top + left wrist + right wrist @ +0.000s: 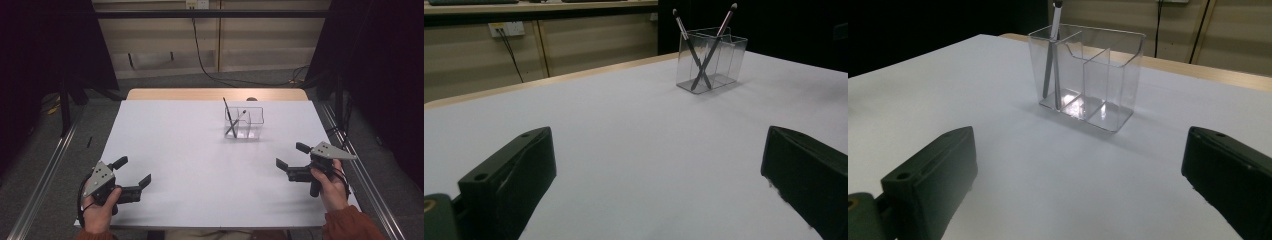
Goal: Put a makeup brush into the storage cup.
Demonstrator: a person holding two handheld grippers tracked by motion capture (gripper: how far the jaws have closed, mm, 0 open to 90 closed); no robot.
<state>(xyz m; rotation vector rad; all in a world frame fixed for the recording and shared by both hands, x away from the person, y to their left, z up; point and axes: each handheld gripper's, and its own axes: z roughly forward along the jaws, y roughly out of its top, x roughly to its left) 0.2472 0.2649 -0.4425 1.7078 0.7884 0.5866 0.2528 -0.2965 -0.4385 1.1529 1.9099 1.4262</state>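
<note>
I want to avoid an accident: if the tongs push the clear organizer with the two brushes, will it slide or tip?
The clear organizer looks thin-walled and probably light, so it would likely slide on the smooth white table. Its two brushes lean crossed and rise above the rim, so a high push might tip it.

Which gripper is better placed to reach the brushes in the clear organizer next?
Probably the right gripper. It sits open on the organizer side of the table, nearer it. The left gripper, also open, is at the near-left corner, farther off. The two brushes stand crossed in one compartment.
</note>
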